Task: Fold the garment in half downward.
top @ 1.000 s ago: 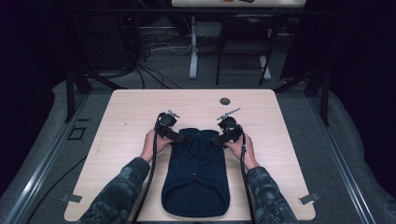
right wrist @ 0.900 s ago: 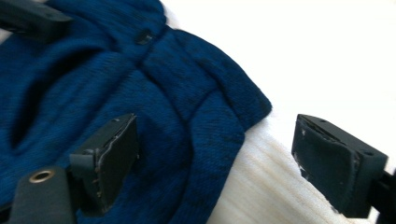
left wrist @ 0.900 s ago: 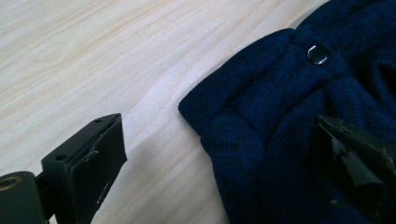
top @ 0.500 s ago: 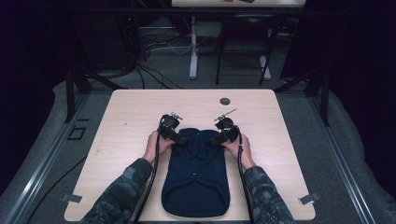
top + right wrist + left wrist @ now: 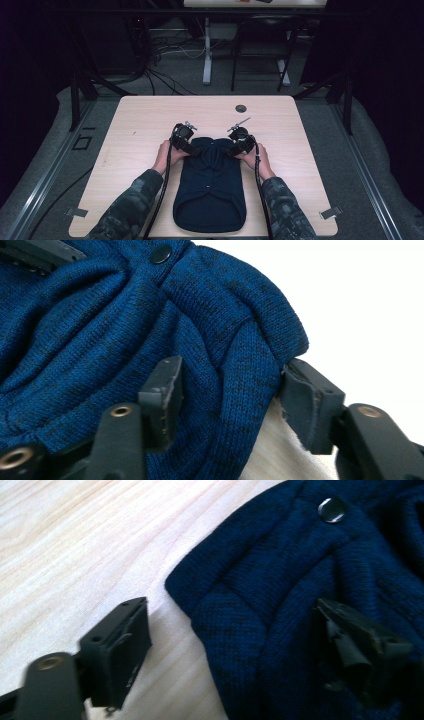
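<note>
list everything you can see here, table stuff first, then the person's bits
knitted garment: one, dark blue, lying flat at the near middle of the table, its far end between the two grippers
snap buttons: at least two, dark and shiny, on the garment near its far end
table: one, light wood, in the middle of the high view
round disc: one, dark, on the table near its far edge, too small to identify
second table: one, pale leg on the floor beyond
cables: several, dark, on the floor beyond the table
left gripper: one, black, jaws spread around the garment's far left corner
right gripper: one, black, jaws spread around the far right corner
sleeves: two, camouflage pattern, entering from the bottom
</note>
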### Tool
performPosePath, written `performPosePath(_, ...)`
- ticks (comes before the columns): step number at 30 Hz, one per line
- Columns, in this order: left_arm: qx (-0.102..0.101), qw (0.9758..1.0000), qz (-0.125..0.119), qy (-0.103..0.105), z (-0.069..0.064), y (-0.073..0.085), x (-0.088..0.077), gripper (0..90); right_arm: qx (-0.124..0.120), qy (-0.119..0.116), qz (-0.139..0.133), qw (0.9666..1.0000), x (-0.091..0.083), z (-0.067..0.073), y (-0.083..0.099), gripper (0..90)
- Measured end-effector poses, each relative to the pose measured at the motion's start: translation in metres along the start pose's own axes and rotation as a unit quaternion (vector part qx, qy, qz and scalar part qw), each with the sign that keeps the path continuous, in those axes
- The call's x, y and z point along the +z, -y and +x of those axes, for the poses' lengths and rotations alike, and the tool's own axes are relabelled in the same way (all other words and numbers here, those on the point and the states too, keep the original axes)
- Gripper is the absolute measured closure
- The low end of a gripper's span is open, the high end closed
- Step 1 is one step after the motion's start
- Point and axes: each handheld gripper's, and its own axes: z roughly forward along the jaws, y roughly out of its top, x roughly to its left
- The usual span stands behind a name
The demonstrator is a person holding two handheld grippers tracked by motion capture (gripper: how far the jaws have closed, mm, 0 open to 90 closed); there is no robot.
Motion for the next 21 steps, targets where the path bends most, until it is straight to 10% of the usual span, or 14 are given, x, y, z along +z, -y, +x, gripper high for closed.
performPosePath(21,0.007,0.9998,0.005,0.019,-0.0033,-0.0034,-0.0035,43.0,0.0,-0.017,0.013,0.9998,-0.0014,0.0017,-0.0018,67.9)
